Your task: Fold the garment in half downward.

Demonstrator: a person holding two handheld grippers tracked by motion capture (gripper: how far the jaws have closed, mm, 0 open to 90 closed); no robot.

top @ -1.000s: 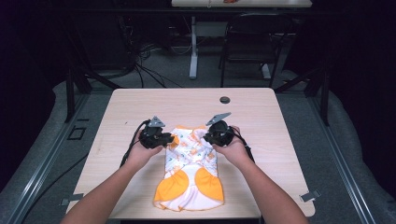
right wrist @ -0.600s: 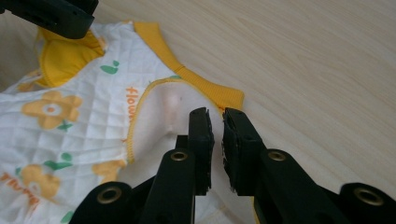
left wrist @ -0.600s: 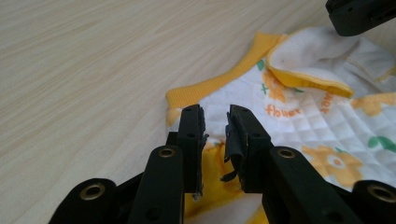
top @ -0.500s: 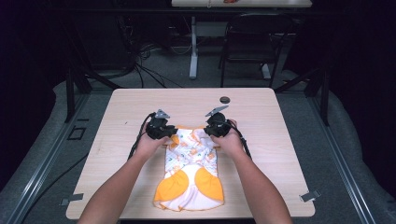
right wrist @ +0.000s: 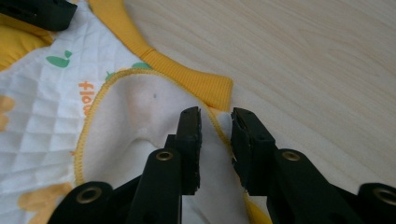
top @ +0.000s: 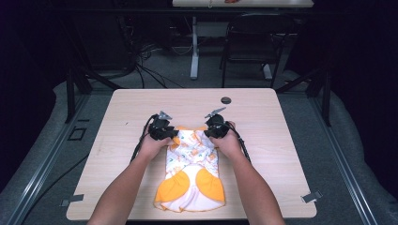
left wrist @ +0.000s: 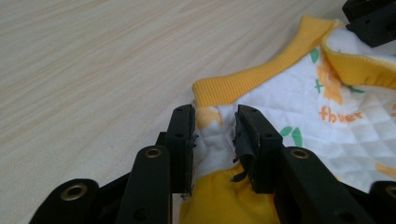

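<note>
A white quilted baby garment [top: 190,173] with orange trim and patches lies flat on the wooden table [top: 281,154], collar end away from the person. My left gripper [top: 172,135] rests at its far left corner and my right gripper [top: 209,135] at its far right corner. In the left gripper view the jaws [left wrist: 215,126] stand apart with a loose bit of garment [left wrist: 299,102] between them. In the right gripper view the jaws [right wrist: 216,126] are also parted over the garment's stitched edge [right wrist: 56,116]. Both pairs of jaws have just been opening.
A small black round thing [top: 226,100] lies on the table beyond the right gripper. Bare wood surrounds the garment on all sides. Behind the table stand a dark chair [top: 248,47], a desk leg and floor cables [top: 150,70].
Both hands moved away from the person and slightly toward each other, down onto the garment's far corners. Both grippers' jaws opened, leaving the cloth lying loose.
</note>
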